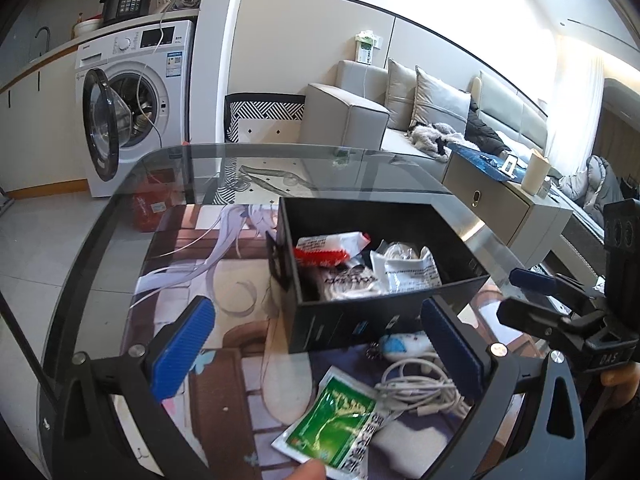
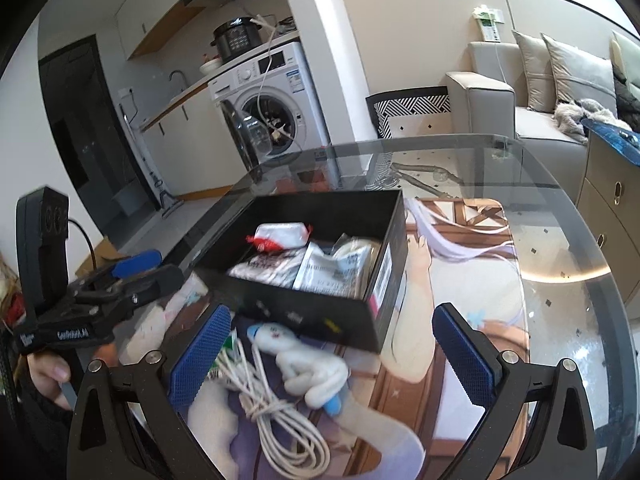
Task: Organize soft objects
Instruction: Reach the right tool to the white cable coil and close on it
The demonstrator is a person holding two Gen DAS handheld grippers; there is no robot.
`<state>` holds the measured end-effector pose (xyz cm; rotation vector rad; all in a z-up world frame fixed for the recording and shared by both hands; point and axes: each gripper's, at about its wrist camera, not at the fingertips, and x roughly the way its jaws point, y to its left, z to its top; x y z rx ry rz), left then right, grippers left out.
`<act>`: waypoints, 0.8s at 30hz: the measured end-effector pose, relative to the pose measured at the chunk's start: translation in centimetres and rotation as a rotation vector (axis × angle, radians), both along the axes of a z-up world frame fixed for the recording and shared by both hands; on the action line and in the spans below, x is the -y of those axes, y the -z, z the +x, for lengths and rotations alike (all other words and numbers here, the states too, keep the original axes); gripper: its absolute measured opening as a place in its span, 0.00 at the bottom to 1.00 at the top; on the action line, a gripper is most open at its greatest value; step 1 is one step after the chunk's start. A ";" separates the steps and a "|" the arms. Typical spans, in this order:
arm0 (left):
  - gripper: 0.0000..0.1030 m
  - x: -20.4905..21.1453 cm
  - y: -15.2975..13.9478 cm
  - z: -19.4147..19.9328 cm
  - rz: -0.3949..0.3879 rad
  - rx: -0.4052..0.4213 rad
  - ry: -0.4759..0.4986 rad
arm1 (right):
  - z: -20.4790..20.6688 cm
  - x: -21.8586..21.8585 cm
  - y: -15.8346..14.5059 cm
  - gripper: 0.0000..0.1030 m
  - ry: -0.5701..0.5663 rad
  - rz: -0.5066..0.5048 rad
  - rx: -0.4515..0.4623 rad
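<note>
- Left wrist view looks across the round glass tabletop, where the left gripper stands wide apart with nothing between its blue ribbed pads
- Straight ahead of it sits the open black rectangular box on a printed anime desk mat
- Inside the box lie a white packet with a red end, a crinkled clear bag with black print and another printed wrapper, piled loosely together
- Down low, a green and white foil sachet lies flat on the mat, a fingertip touching its near edge
- Just beside the sachet, a coiled white cable rests close to the left gripper's right-hand pad
- Over at the right edge of this view, the right gripper hovers beside the box
- Right wrist view shows the right gripper spread wide too, holding nothing
- Between its pads and just in front of the box wall lies a soft white plush toy with blue tips, partly over the cable
- At the left edge of this view, the left gripper hangs near the box corner, a hand on its handle
- Behind the tabletop stand a white front-loading washing machine with its door open and a grey sofa
</note>
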<state>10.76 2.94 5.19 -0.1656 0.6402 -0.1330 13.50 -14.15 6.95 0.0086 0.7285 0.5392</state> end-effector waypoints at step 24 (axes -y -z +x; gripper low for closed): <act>1.00 -0.8 1.3 -1.7 0.004 -0.056 -0.013 | -3.2 -1.8 4.8 1.00 -0.073 -0.184 -0.101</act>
